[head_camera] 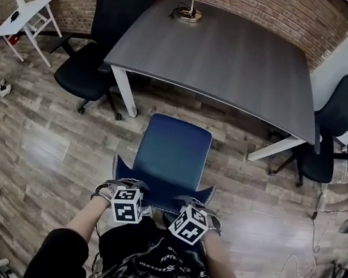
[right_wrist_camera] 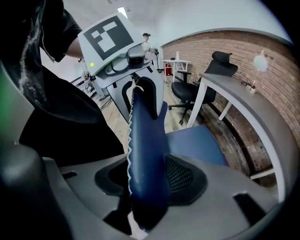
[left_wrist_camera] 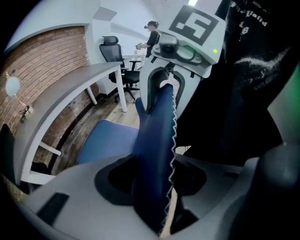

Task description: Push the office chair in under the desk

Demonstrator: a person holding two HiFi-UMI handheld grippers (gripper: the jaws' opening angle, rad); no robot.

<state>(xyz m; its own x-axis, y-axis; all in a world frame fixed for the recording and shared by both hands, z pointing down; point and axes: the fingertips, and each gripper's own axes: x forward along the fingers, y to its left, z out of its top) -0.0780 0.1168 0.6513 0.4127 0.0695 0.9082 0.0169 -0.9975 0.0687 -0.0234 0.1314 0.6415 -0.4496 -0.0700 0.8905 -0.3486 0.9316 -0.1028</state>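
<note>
A person stands behind a blue office chair [head_camera: 174, 147], both hand-held grippers set down over the top edge of its backrest [left_wrist_camera: 157, 136]. The grey desk [head_camera: 237, 60] lies straight ahead, on the far side of the chair.

The left gripper [head_camera: 123, 187] straddles the backrest near its left end, the right gripper [head_camera: 198, 205] near its right end. Each has its jaws wide apart, with the padded blue edge standing upright between them. In both gripper views a dark gap shows beside the fabric, so the pads appear not to clamp it, though shadow makes this hard to confirm.

The chair stands on the wood floor [head_camera: 49, 149] with its seat facing the desk. The seat's front edge is near the desk's near edge but seemingly not yet under it, and it lines up with the space between the two white legs [head_camera: 124, 92].

The backrest's long axis runs left to right across the person, square to the line toward the desk. The two hands sit about level on it, neither nearer the desk — so the coming push likely runs straight away from the body, with even pressure from both sides to keep the chair from swivelling.
</note>
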